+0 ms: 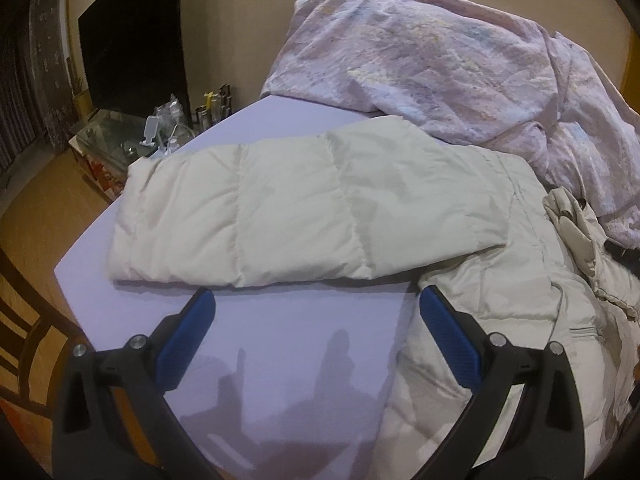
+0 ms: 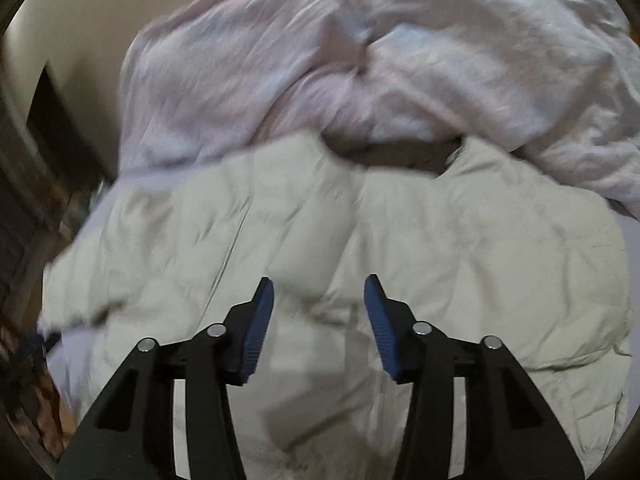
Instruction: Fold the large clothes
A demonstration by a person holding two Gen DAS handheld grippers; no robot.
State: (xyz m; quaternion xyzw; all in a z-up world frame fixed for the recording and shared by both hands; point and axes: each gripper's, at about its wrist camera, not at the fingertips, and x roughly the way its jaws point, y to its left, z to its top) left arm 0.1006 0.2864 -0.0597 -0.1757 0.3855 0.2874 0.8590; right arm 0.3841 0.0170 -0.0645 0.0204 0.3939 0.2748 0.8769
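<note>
Cream puffer jacket (image 1: pixel 500 300) lies flat on the lavender bed (image 1: pixel 280 360), 1 sleeve (image 1: pixel 288 216) stretched out sideways, not yet folded in. Left tongs (image 1: pixel 316 300) wide open, empty, near the sleeve; right tongs (image 2: pixel 319 284) part open over the jacket body, gripping nothing. Fold approx. at start.

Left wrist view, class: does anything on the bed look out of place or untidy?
Yes. A crumpled pink quilt is heaped at the far side, overlapping the cream padded jacket. The jacket's sleeve lies flat across the lilac sheet.
</note>
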